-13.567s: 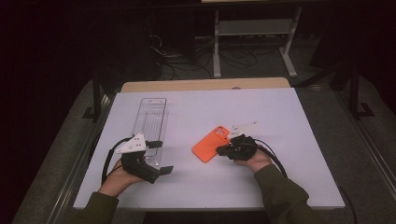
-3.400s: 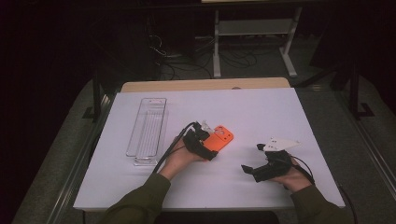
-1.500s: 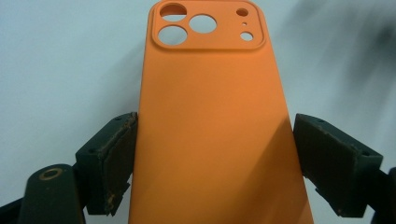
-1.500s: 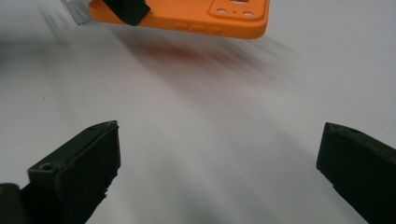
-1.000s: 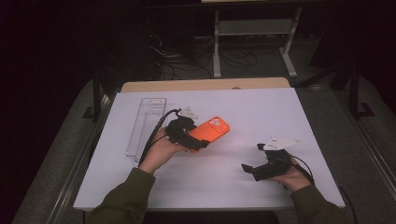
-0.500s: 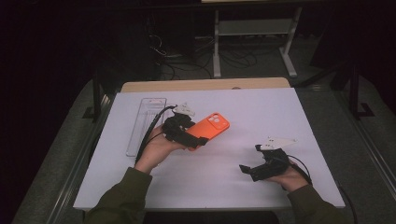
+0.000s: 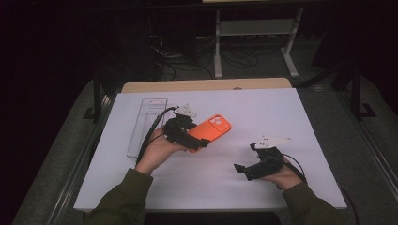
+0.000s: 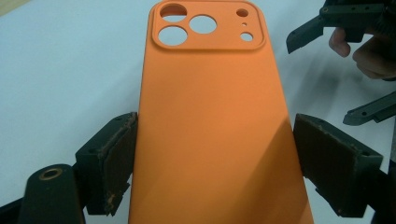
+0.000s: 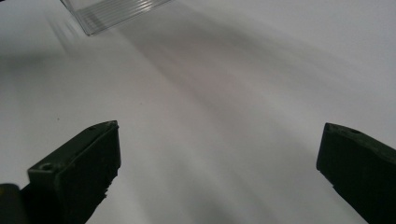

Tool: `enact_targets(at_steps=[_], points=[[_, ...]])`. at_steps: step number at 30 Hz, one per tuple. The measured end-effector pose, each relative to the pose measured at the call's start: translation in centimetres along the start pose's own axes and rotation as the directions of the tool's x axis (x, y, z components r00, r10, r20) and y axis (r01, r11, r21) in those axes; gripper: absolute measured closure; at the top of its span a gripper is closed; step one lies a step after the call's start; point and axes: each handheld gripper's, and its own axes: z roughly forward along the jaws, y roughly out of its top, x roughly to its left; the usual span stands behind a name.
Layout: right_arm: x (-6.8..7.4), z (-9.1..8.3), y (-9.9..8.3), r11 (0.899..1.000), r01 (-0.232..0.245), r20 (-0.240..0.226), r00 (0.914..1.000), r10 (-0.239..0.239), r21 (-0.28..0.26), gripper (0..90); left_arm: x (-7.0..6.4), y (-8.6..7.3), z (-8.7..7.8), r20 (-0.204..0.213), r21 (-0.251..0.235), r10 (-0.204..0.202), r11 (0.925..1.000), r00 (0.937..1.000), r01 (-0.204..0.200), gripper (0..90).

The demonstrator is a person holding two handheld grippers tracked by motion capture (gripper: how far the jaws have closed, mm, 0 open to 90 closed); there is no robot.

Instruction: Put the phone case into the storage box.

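An orange phone case [image 7: 213,129] with camera cut-outs is held just above the white table [image 7: 300,112], left of centre. My left gripper [image 7: 202,137] is shut on it, both pads pressed to its long edges. The left gripper view shows the case [image 8: 210,102] back side up between the jaws of the left gripper [image 8: 215,126]. My right gripper [image 7: 244,157] rests on the table at the lower right, open and holding nothing. The right gripper [image 9: 219,135] has only bare table between its jaws. It also appears as the far gripper [image 8: 320,84] in the left gripper view.
A clear plastic tray [image 7: 145,122] lies lengthwise near the table's left edge; its corner [image 9: 116,11] appears in the right gripper view. A wooden strip [image 7: 206,85] borders the far edge. Beyond the table are cables and a white stand [image 7: 256,28].
The case, held earlier by the right gripper, is now in the left one. Over the last seconds the left gripper lifted it and carried it left; the right gripper stayed at the lower right.
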Motion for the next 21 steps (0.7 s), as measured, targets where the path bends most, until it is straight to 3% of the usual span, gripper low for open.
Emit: enact_targets(at_steps=[3, 5, 21], points=[[0.0, 0.2, 0.3, 1.000, 0.005, 0.002, 1.0000, -0.005, -0.001, 0.0, 0.1, 0.0, -0.1, 0.001, 0.018, 0.016, 0.9997, 0.9999, -0.016, 16.5], [0.0, 0.3, 0.6, 1.000, 0.010, 0.004, 0.9999, -0.010, 0.001, 0.0, 0.0, 0.0, 0.0, 0.000, -0.004, -0.007, 1.0000, 1.0000, 0.007, 16.6], [0.2, 1.6, 2.6, 1.000, 0.016, 0.003, 0.9999, -0.016, -0.025, 0.0, 0.1, 0.0, -0.1, -0.001, 0.001, 0.002, 1.0000, 1.0000, -0.002, 16.5]])
